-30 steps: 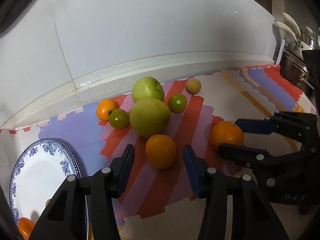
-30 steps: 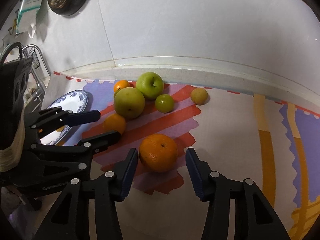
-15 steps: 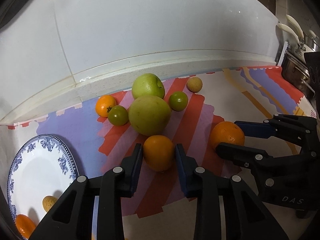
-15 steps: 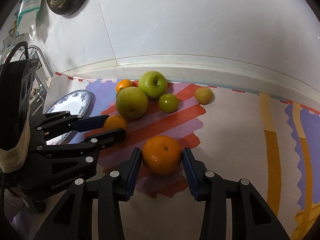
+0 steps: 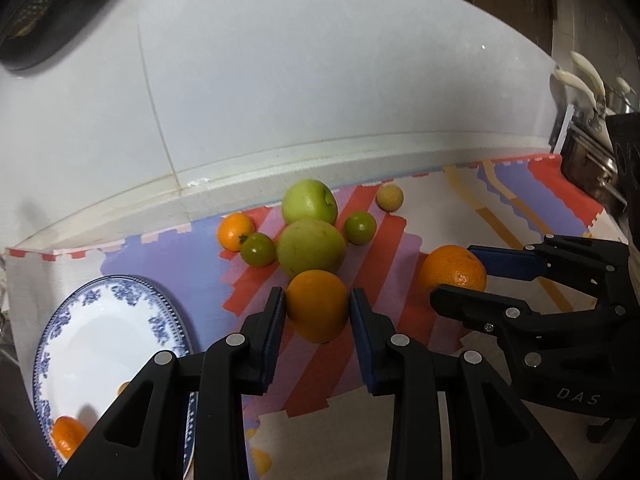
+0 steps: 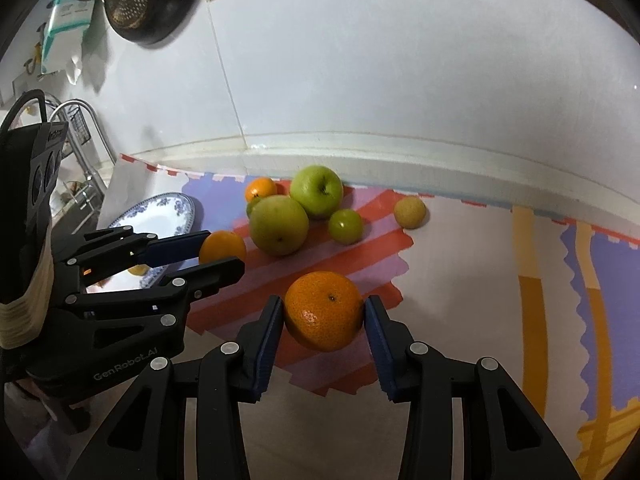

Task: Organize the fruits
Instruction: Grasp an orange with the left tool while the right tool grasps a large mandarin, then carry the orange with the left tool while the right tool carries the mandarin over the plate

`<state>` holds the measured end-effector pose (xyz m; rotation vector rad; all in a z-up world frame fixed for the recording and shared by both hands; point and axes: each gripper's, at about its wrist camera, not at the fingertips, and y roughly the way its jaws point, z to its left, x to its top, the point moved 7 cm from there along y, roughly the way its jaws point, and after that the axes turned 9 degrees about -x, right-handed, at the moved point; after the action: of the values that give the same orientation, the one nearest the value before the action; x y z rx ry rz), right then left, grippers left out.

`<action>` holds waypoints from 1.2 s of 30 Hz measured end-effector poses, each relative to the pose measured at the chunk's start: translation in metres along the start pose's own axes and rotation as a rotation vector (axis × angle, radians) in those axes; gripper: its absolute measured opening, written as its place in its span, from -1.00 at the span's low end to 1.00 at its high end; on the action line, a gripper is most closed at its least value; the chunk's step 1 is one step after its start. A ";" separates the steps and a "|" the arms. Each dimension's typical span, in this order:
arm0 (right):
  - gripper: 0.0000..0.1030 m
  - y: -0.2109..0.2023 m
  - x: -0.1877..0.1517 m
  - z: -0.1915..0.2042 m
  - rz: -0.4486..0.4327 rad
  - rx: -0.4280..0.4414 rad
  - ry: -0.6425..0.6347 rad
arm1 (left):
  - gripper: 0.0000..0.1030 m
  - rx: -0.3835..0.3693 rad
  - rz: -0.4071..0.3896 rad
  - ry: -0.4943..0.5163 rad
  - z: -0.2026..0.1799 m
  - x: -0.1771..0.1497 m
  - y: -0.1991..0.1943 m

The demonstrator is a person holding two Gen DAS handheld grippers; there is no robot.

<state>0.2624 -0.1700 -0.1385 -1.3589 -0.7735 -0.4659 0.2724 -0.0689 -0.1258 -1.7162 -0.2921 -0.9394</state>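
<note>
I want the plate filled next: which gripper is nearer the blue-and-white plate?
Left. The left gripper, shut on a smooth orange, sits just beside the plate. The right gripper, holding the dimpled orange, is farther off.

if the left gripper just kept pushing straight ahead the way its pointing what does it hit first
The left gripper is shut on a smooth orange, and right behind that sits the large yellow-green fruit. That would likely be met first, orange leading, though the gap between them is hard to judge.

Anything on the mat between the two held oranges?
No fruit. In the left wrist view, only bare striped mat lies between the orange in the left gripper and the orange in the right gripper.
</note>
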 end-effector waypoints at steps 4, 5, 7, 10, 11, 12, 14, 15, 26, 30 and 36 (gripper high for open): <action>-0.17 -0.014 0.008 0.007 -0.026 0.006 -0.007 | -0.37 0.011 -0.021 -0.021 0.003 0.002 -0.016; -0.17 -0.017 0.010 0.009 -0.033 0.008 -0.008 | -0.37 0.010 -0.031 -0.029 0.004 0.003 -0.022; -0.17 -0.024 0.014 0.014 -0.050 0.013 -0.014 | -0.37 0.022 -0.051 -0.039 0.006 0.004 -0.032; -0.17 -0.033 0.022 0.024 -0.072 0.029 -0.024 | -0.37 0.040 -0.073 -0.059 0.012 0.003 -0.050; -0.17 -0.035 0.024 0.028 -0.077 0.032 -0.027 | -0.37 0.053 -0.080 -0.070 0.016 0.003 -0.058; -0.17 -0.037 0.027 0.032 -0.084 0.041 -0.031 | -0.37 0.059 -0.086 -0.075 0.019 0.003 -0.063; -0.17 -0.042 0.032 0.042 -0.097 0.057 -0.041 | -0.37 0.070 -0.099 -0.088 0.025 0.003 -0.075; -0.17 -0.044 0.034 0.047 -0.102 0.064 -0.047 | -0.37 0.074 -0.106 -0.094 0.028 0.003 -0.080; -0.17 -0.058 0.064 0.113 -0.154 0.167 -0.118 | -0.37 0.188 -0.182 -0.166 0.078 -0.002 -0.138; -0.17 -0.054 0.073 0.135 -0.156 0.198 -0.144 | -0.36 0.235 -0.187 -0.189 0.096 -0.009 -0.149; -0.17 -0.039 0.081 0.169 -0.138 0.229 -0.192 | -0.37 0.297 -0.173 -0.225 0.129 -0.024 -0.156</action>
<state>0.2523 -0.0018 -0.0484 -1.1516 -1.0511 -0.3449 0.2179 0.1097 -0.0447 -1.5379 -0.7031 -0.7806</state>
